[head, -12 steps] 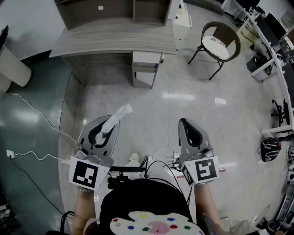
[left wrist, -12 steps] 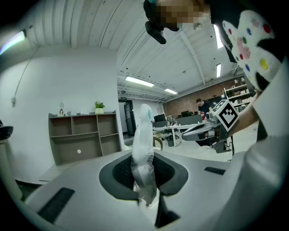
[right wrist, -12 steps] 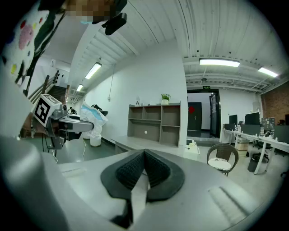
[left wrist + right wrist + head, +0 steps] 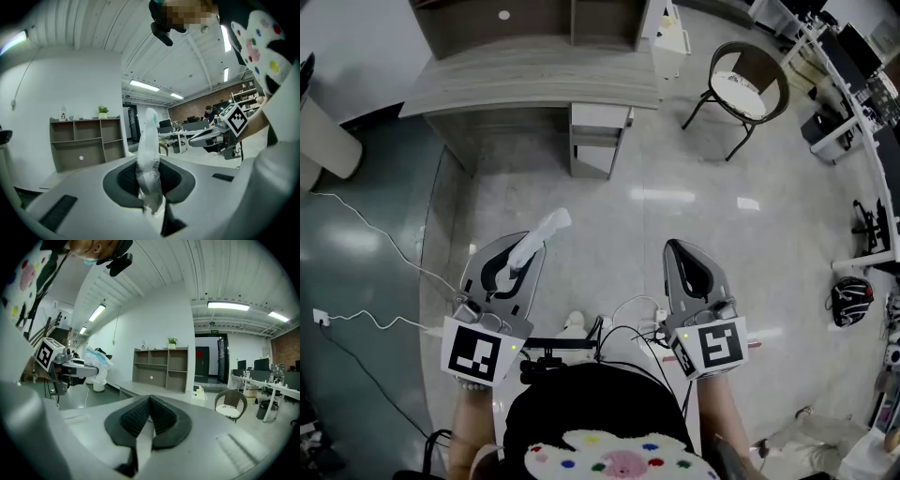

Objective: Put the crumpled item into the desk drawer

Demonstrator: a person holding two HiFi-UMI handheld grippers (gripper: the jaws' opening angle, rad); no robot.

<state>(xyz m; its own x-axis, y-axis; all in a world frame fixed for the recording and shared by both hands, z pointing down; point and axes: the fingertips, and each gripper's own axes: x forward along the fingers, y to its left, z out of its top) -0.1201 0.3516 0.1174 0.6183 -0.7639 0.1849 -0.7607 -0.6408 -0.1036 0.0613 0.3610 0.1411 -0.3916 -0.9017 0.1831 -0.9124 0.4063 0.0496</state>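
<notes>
My left gripper (image 4: 522, 255) is shut on a crumpled white item (image 4: 540, 238), which sticks out past the jaws toward the desk; in the left gripper view the crumpled white item (image 4: 149, 164) stands upright between the dark pads. My right gripper (image 4: 682, 258) is shut with nothing in it, its ribbed pads (image 4: 136, 417) meeting at the tips. The grey desk (image 4: 534, 80) stands ahead across the floor, with its white drawer unit (image 4: 598, 141) under the right end. Both grippers hang well short of the desk, at about waist height.
A shelf unit (image 4: 534, 19) sits on the back of the desk. A round chair (image 4: 748, 89) stands to the right of it. White cables (image 4: 370, 244) trail over the floor at the left. Office desks (image 4: 862, 103) line the right side. A white bin (image 4: 323, 141) stands far left.
</notes>
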